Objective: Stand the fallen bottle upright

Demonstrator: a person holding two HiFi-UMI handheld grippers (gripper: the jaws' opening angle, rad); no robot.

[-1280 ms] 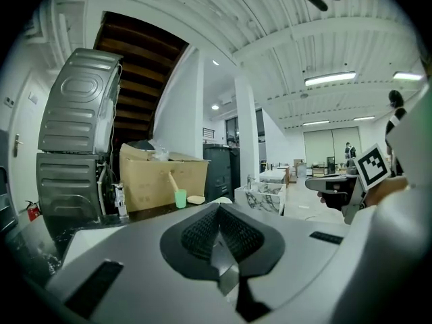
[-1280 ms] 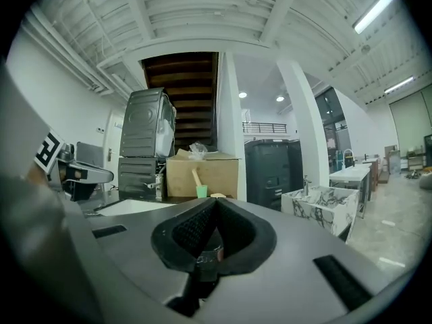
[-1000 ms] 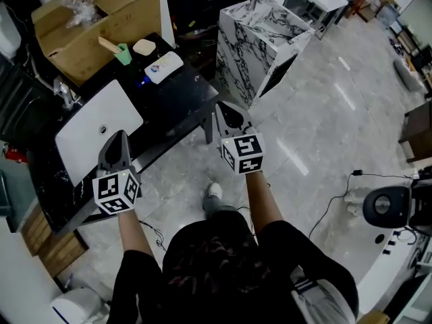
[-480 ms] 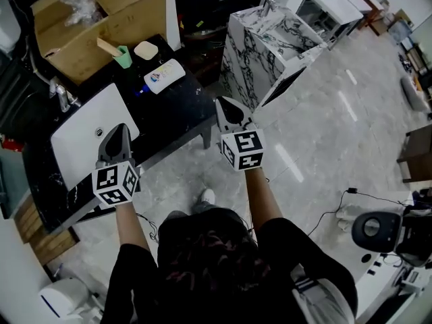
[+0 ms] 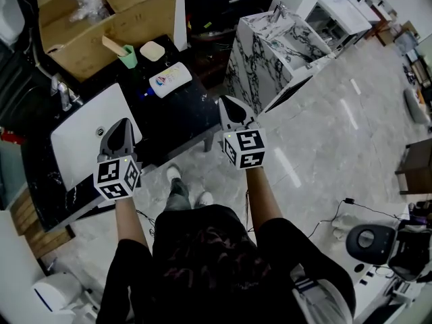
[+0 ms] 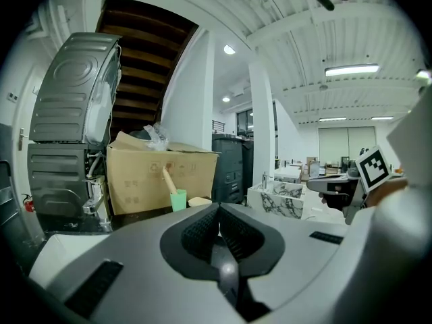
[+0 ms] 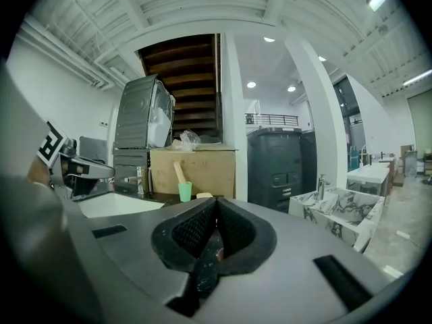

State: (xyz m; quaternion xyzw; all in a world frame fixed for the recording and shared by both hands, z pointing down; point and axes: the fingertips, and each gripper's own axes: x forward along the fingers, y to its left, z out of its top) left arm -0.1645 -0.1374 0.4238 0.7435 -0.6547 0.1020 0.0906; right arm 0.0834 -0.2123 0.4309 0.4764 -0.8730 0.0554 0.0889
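Note:
The fallen bottle [image 5: 170, 79] is white with a colourful label and a blue cap. It lies on its side on the black counter [image 5: 182, 117], past both grippers. My left gripper [image 5: 121, 123] hovers over the white sink basin [image 5: 81, 137], shut, with nothing between its pads. My right gripper [image 5: 229, 102] hangs off the counter's right end, over the floor, also shut and empty. The left gripper view shows its jaws [image 6: 217, 208] pressed together, and so does the right gripper view [image 7: 216, 201]. In neither gripper view can I make out the bottle.
A green cup [image 5: 127, 56] with a wooden stick and a cream dish [image 5: 152, 50] stand behind the bottle, in front of a cardboard box [image 5: 101, 12]. A faucet [image 5: 61, 90] stands left of the basin. A marble washstand [image 5: 283, 52] is to the right. Cables and a machine [image 5: 371, 238] lie on the floor.
The person has stepped toward the counter, so both grippers are now nearer the basin and the bottle. Both stay shut and empty.

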